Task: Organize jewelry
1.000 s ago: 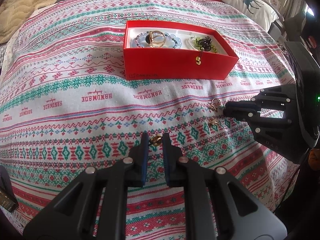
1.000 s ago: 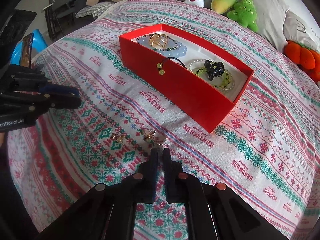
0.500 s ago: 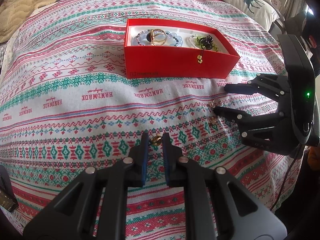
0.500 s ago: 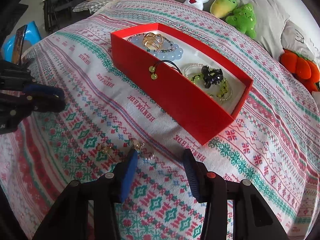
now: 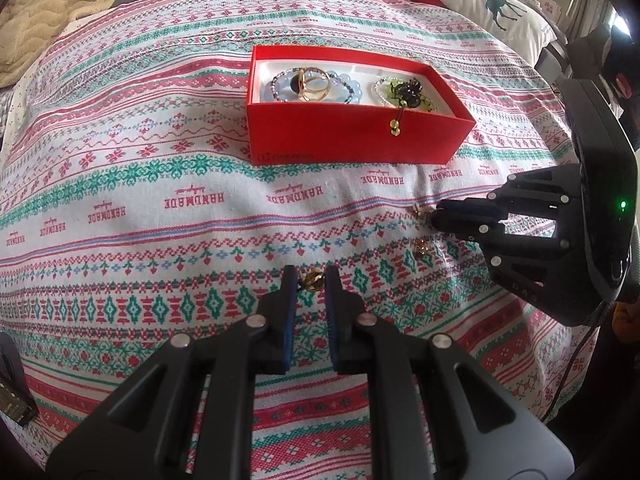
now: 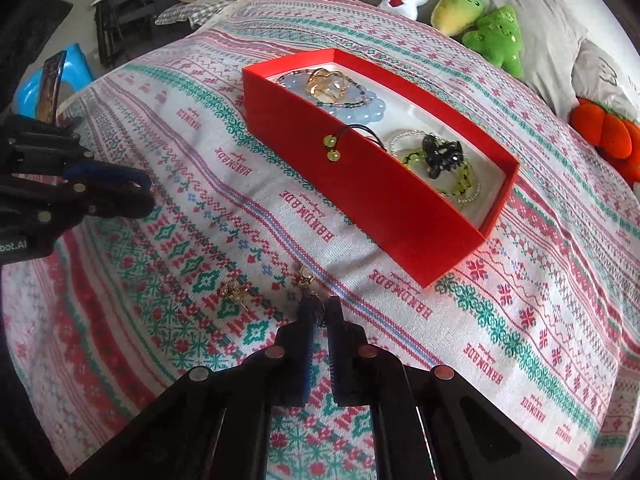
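Note:
A red box point(image 5: 352, 136) point(image 6: 372, 200) sits on the patterned cloth and holds bracelets, gold rings and a black charm. My left gripper point(image 5: 311, 280) is shut on a small gold earring point(image 5: 311, 279) just above the cloth. My right gripper point(image 6: 319, 308) point(image 5: 436, 216) has closed on a gold earring point(image 6: 305, 278) point(image 5: 418, 210) lying on the cloth; its dangling end sits between the fingertips. Another gold earring point(image 6: 236, 292) point(image 5: 420, 247) lies loose on the cloth to the left of my right gripper.
Plush toys point(image 6: 476, 16) and pillows point(image 5: 504, 12) line the far side of the bed. A beige blanket point(image 5: 36, 16) lies at the far left. A blue object point(image 6: 44, 80) and a phone stand off the bed's edge.
My right gripper opened wide half a second ago and has now closed around the earring on the cloth. My left gripper stayed still, holding its earring.

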A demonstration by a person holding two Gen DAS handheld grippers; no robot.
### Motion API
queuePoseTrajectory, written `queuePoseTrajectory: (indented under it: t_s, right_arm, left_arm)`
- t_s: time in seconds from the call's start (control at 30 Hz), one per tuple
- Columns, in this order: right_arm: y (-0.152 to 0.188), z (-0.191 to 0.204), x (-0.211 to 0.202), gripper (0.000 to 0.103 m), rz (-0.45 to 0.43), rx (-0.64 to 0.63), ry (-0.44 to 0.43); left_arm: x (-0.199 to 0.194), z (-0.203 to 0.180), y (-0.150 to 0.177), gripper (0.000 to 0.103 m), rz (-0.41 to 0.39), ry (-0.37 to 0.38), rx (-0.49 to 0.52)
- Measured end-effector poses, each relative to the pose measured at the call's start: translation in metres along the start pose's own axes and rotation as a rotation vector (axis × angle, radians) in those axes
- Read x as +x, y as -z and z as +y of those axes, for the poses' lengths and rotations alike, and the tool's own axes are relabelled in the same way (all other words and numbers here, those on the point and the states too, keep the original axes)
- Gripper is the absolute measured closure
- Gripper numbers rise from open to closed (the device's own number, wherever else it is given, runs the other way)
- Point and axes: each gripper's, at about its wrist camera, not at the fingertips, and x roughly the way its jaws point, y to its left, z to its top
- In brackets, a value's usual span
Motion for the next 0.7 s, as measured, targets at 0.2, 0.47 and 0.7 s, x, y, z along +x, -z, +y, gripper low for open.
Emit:
queuePoseTrajectory:
  t_s: [0.2,0.47,0.7]
  right_arm:
    - [-0.002,-0.013,-0.021,0.097,-0.041,0.070,-0.016]
    - [-0.024,-0.042,-0.051,0.097,-0.148,0.188,-0.020]
    - [-0.043,-0.063,-0.049,0.097,-0.170,0.258,-0.012]
  left_arm:
    - [-0.008,0.000,-0.013,0.088,-0.044,-0.002,0.003]
    - [-0.015,-0.003,-0.044,0.088,-0.094,0.022,-0.040]
    - [-0.008,-0.019,-0.072,0.088,-0.138,0.033,-0.023]
